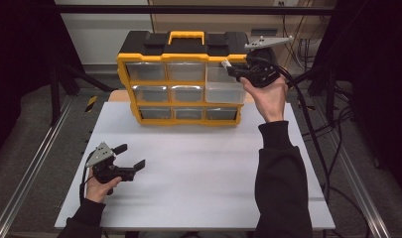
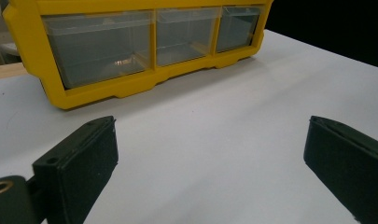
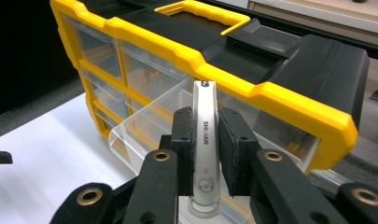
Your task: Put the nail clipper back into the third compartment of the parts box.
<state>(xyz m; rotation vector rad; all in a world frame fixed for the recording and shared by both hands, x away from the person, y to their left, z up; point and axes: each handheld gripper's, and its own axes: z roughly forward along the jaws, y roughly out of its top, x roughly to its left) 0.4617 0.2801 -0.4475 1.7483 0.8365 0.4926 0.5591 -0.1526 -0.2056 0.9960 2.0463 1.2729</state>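
Right gripper [image 3: 206,154]: clamped on white clipper [image 3: 205,140], held over organizer's [image 1: 183,79] pulled-out drawer [image 3: 144,126]
Left gripper [image 1: 129,157]: spread wide, nothing held, parked in front of organizer

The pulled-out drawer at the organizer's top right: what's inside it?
The drawer looks empty through its clear walls. The right gripper holds a white tool over it, and the jaws cover the drawer's near end, so that part is hidden.

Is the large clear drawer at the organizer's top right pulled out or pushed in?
Pulled out. The clear drawer juts forward of the yellow organizer, beneath the white tool clamped in the right gripper.
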